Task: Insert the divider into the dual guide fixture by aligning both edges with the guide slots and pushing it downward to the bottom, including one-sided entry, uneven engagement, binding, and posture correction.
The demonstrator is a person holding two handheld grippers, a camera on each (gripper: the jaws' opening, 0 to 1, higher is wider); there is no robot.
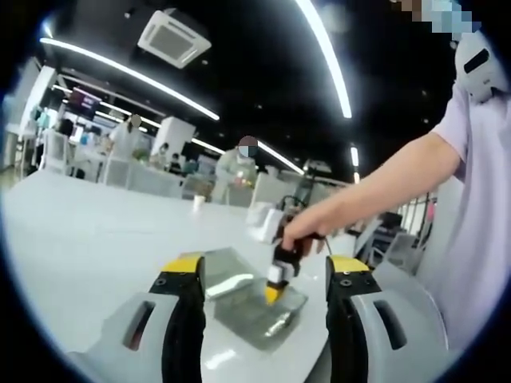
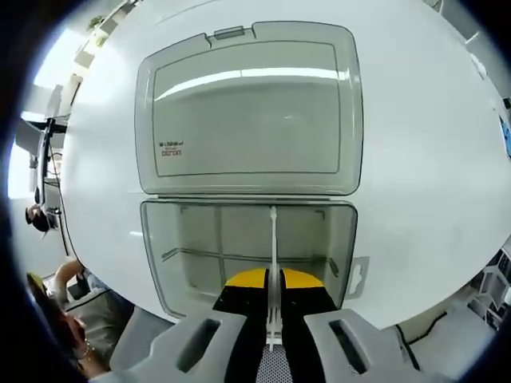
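The right gripper (image 2: 274, 315) pinches a thin translucent divider (image 2: 273, 247) edge-up over the open clear box (image 2: 160, 239) near the white table's (image 2: 431, 159) front edge, likely lining it up with the slots. The left gripper (image 1: 262, 275) hangs back, jaws spread wide and empty.

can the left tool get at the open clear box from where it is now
Probably yes. The left tool is open, hovering short of the clear box on the white table, nothing between. But the right tool already hangs over it, holding the divider, crowding that side.
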